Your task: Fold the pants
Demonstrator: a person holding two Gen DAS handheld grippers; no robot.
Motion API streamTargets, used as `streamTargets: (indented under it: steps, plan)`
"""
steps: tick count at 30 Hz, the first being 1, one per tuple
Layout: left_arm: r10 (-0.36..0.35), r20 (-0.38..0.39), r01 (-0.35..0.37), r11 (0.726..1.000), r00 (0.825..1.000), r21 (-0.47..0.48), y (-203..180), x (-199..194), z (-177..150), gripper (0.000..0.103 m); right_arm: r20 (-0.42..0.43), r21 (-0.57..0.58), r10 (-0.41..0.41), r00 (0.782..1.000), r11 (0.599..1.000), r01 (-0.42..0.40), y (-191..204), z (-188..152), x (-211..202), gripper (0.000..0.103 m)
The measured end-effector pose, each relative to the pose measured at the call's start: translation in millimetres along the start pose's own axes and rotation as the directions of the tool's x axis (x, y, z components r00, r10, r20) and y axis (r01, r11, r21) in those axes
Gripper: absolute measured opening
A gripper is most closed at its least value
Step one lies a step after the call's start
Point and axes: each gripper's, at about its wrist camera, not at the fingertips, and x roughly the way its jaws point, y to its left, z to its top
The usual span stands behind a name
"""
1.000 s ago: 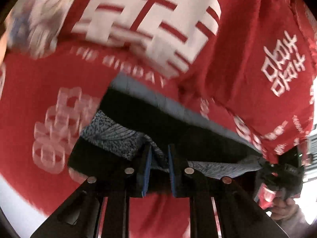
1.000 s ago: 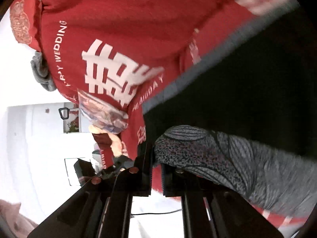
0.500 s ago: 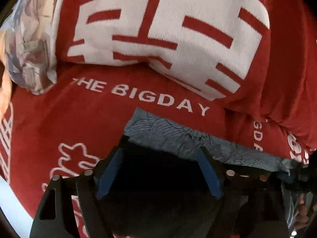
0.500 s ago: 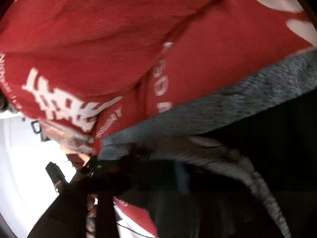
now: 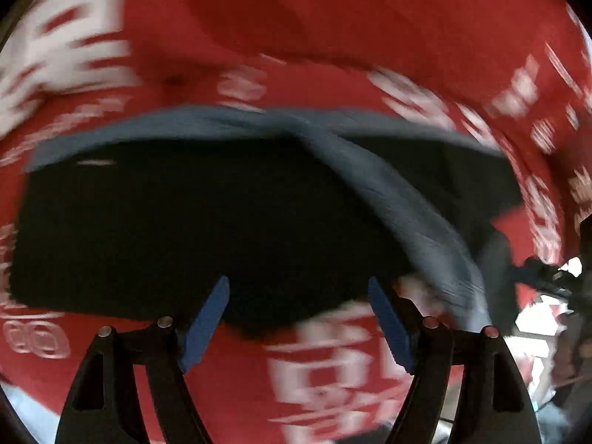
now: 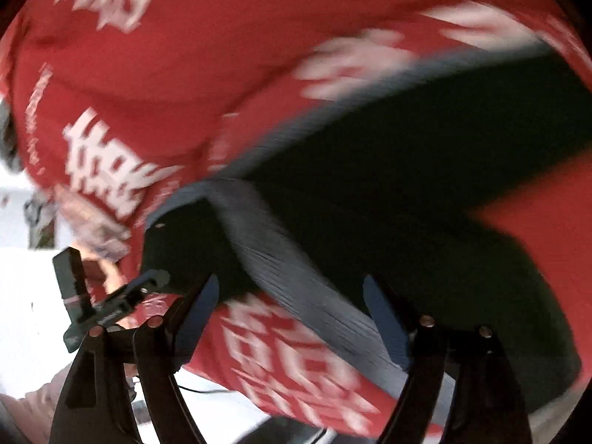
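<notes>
the pants [image 5: 207,218] lay folded into a dark block with a grey band across it, just ahead of both tools and let go. the left tool [image 5: 296,318] stood wide with nothing between its pads. the right tool [image 6: 292,314] was wide too, its pads clear of the cloth though the grey band ran between them in view. the fold looked mostly done; perhaps one more fold or a smoothing was left. under it was a red blanket [image 5: 370,37] with white lettering. beyond the right tool, a white room [image 6: 22,296] showed, too blurred to read.
</notes>
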Motion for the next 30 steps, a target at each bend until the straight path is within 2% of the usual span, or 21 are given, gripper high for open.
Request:
streamTargets:
  steps: [3, 5, 9, 12, 14, 17, 18, 19, 20, 21, 22, 25, 27, 30]
  plan:
    - [-0.088, -0.073, 0.093, 0.993, 0.993, 0.075, -65, 26, -1, 0.079, 0.006, 0.12, -0.072, 0.997, 0.99, 0.071, -60, -36, -29, 0.083]
    - [-0.103, -0.102, 0.113, 0.989, 0.989, 0.096, -93, 39, -3, 0.079, 0.008, 0.201, -0.094, 0.996, 0.975, 0.091, -96, -64, -43, 0.083]
    - [-0.093, -0.179, 0.112, 0.989, 0.979, 0.096, -123, 69, -3, 0.079, -0.005, 0.307, -0.12, 0.993, 0.944, 0.116, -148, -107, -53, 0.083]
    - [-0.106, -0.206, 0.127, 0.988, 0.973, 0.091, -132, 79, -2, 0.079, -0.005, 0.368, -0.05, 0.999, 0.929, 0.048, -172, -127, -48, 0.08]
    - [-0.106, -0.21, 0.128, 0.987, 0.972, 0.095, -135, 86, 1, 0.079, 0.006, 0.396, 0.037, 0.999, 0.918, -0.036, -179, -133, -37, 0.075]
    - [-0.112, -0.203, 0.137, 0.984, 0.973, 0.111, -144, 90, 4, 0.078, 0.011, 0.429, 0.171, 0.985, 0.889, -0.159, -185, -136, -16, 0.067]
    - [-0.113, -0.202, 0.137, 0.984, 0.973, 0.11, -145, 91, 6, 0.078, 0.006, 0.439, 0.171, 0.985, 0.885, -0.157, -188, -137, -11, 0.066]
    - [-0.121, -0.197, 0.143, 0.984, 0.973, 0.103, -147, 91, 8, 0.076, 0.007, 0.448, 0.171, 0.985, 0.88, -0.156, -192, -138, -7, 0.061]
    - [-0.124, -0.197, 0.145, 0.985, 0.973, 0.097, -140, 90, 8, 0.064, 0.001, 0.462, 0.166, 0.986, 0.875, -0.148, -196, -140, -7, 0.035]
    - [-0.13, -0.202, 0.151, 0.984, 0.971, 0.092, -141, 91, 10, 0.057, 0.016, 0.48, 0.192, 0.981, 0.859, -0.176, -199, -141, -9, 0.014]
    - [-0.137, -0.2, 0.156, 0.984, 0.97, 0.085, -143, 89, 13, 0.054, 0.056, 0.491, 0.224, 0.973, 0.843, -0.222, -199, -140, -17, 0.014]
    - [-0.163, -0.173, 0.177, 0.982, 0.971, 0.069, -143, 75, 24, 0.053, 0.124, 0.437, 0.261, 0.957, 0.852, -0.289, -184, -121, -48, 0.014]
    - [-0.182, -0.127, 0.191, 0.98, 0.975, 0.064, -150, 61, 38, 0.053, 0.187, 0.39, 0.307, 0.933, 0.848, -0.358, -169, -91, -71, 0.014]
    - [-0.187, -0.056, 0.191, 0.978, 0.981, 0.078, -162, 46, 66, 0.053, 0.252, 0.307, 0.344, 0.905, 0.858, -0.412, -151, -34, -95, 0.014]
